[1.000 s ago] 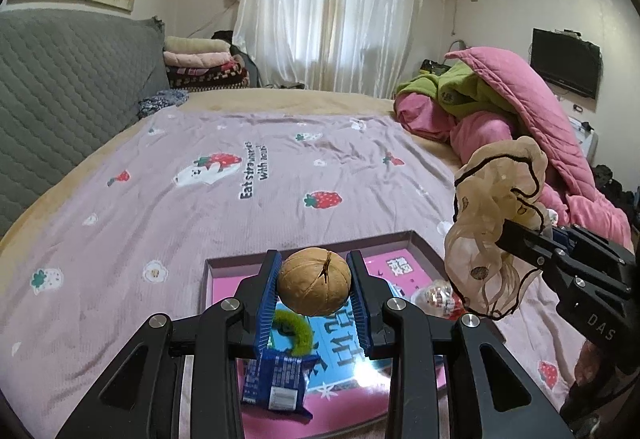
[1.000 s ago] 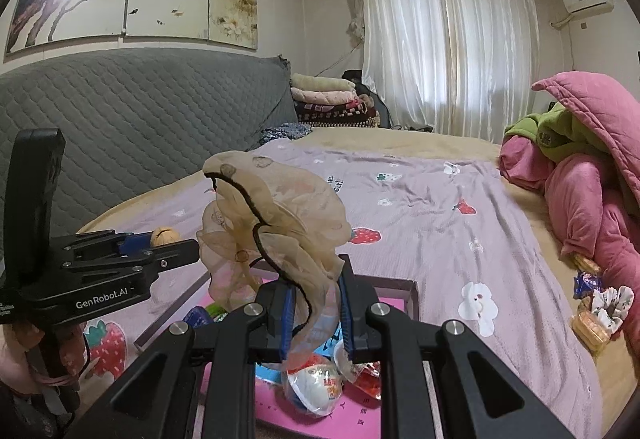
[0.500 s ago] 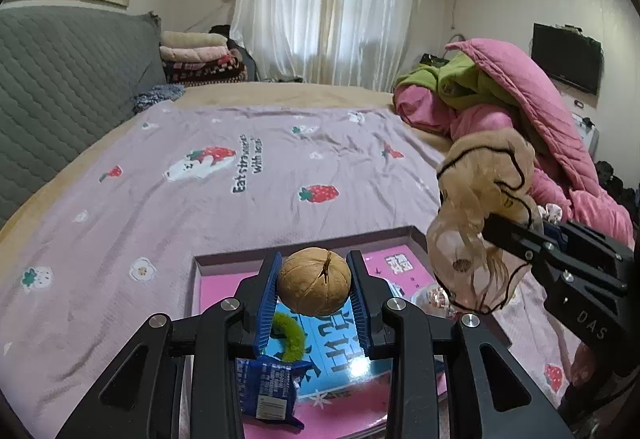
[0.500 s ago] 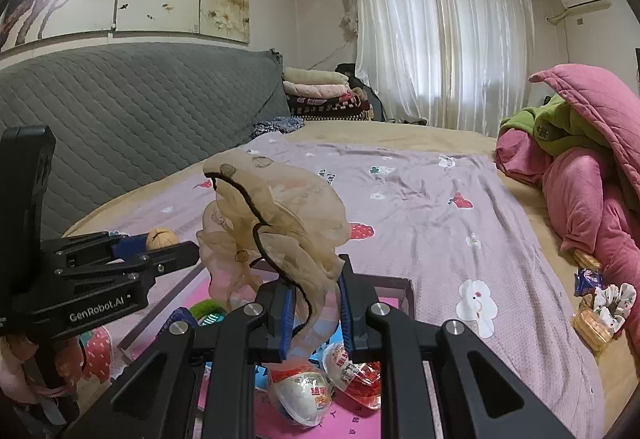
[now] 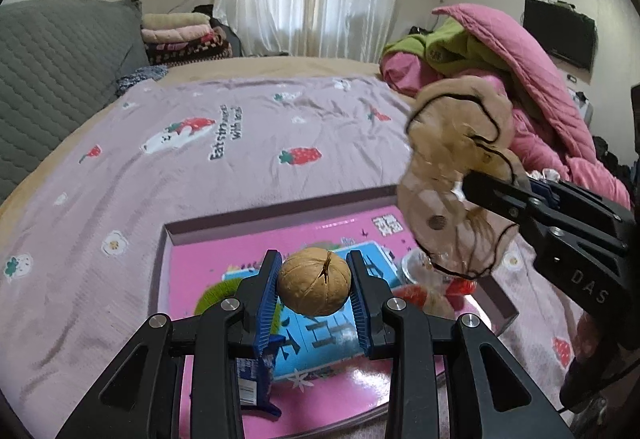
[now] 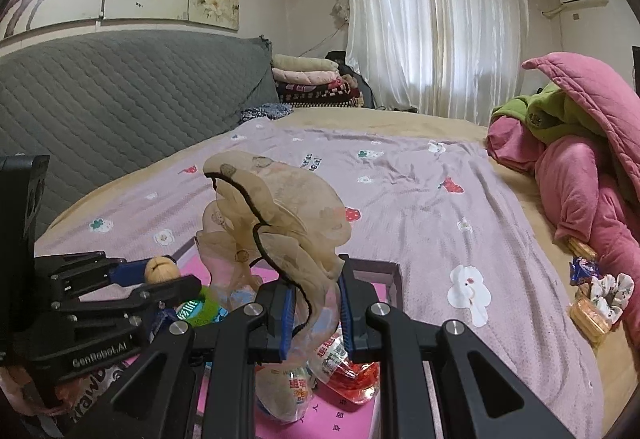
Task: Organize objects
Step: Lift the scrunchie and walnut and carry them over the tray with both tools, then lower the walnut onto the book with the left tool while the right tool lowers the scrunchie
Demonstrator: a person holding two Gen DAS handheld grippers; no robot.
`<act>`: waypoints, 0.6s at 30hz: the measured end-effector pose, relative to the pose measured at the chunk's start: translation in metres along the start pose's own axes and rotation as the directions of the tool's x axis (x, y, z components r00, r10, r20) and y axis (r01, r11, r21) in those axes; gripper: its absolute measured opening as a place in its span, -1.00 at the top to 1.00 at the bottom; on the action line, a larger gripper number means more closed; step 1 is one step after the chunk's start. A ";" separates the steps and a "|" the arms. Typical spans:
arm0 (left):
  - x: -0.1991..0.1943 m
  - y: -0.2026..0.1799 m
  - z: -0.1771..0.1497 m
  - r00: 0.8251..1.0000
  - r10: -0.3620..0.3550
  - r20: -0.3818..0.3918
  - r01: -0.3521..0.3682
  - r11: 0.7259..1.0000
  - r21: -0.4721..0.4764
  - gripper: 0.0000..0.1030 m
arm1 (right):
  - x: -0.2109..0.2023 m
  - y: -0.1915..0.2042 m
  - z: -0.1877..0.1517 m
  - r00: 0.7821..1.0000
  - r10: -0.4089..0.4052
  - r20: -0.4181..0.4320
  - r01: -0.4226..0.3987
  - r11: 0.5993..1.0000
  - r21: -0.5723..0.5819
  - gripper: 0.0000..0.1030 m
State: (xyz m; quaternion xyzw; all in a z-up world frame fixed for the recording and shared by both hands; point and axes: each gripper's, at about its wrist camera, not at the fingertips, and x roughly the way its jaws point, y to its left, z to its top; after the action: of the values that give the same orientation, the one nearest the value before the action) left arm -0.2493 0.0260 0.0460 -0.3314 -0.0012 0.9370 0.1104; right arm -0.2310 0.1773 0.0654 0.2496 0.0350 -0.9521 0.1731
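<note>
My left gripper is shut on a brown walnut and holds it above the pink tray on the bed. My right gripper is shut on a sheer beige scrunchie with a black edge, held above the tray's right part. The scrunchie and right gripper also show in the left wrist view, the walnut and left gripper in the right wrist view. In the tray lie a green scrunchie, a blue packet and egg-shaped plastic toys.
The tray sits on a lilac strawberry-print sheet. A pink and green quilt heap lies at the right. Loose snacks and a floral scrunchie lie beside it. A grey padded headboard stands at the left.
Both grippers have moved forward and lower over the tray, which now looks larger and closer. Each still holds its object.
</note>
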 end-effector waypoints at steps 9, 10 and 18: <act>0.017 -0.009 -0.016 0.998 -0.007 -0.055 0.008 1.000 0.030 0.35 | 0.024 -0.002 -0.009 0.999 -0.005 -0.042 0.006 1.000 0.016 0.62; 0.018 -0.010 -0.017 0.998 -0.008 -0.059 0.010 0.999 0.033 0.34 | 0.026 -0.003 -0.010 0.999 -0.008 -0.047 0.009 1.000 0.011 0.62; 0.028 -0.020 -0.028 0.995 -0.023 -0.093 0.028 0.998 0.055 0.35 | 0.045 -0.006 -0.017 0.995 -0.023 -0.096 0.023 1.000 -0.001 0.62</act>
State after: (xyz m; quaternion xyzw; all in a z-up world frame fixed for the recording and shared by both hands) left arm -0.2494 0.0492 0.0085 -0.3712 0.0262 0.9188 0.1316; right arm -0.2620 0.1711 0.0282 0.2948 0.0462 -0.9408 0.1605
